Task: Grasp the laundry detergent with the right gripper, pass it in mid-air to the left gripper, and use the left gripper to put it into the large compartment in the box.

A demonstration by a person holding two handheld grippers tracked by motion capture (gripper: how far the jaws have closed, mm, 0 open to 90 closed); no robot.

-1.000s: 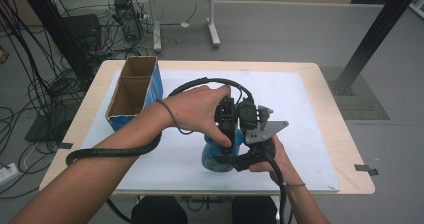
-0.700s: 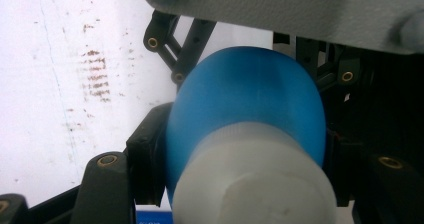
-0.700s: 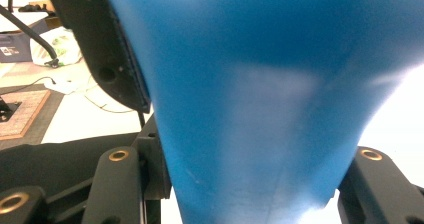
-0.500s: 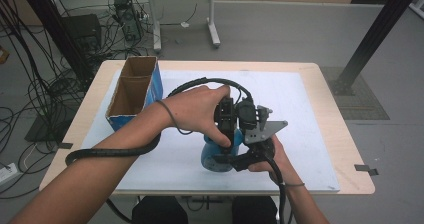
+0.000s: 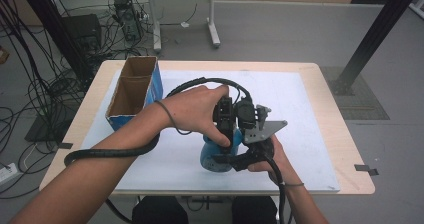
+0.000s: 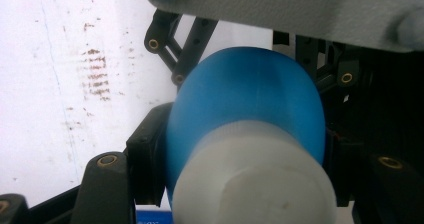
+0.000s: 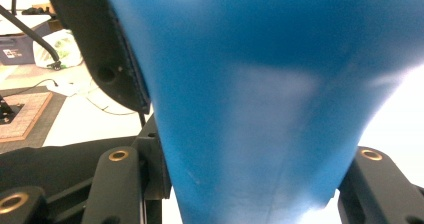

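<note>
My left hand-held gripper (image 5: pixel 223 134) squeezes blue bottle (image 5: pixel 212 156) near its white cap (image 6: pixel 252 184). My right hand-held gripper (image 5: pixel 245 159) squeezes same bottle too, jaws tight on blue body (image 7: pixel 260 99). Bottle sits low over white mat (image 5: pixel 310 114) on counter (image 5: pixel 345 134), near my edge, between both hands. Can't tell if bottle touches mat. Open cardboard box (image 5: pixel 135 91) stands well apart, far left side.
</note>
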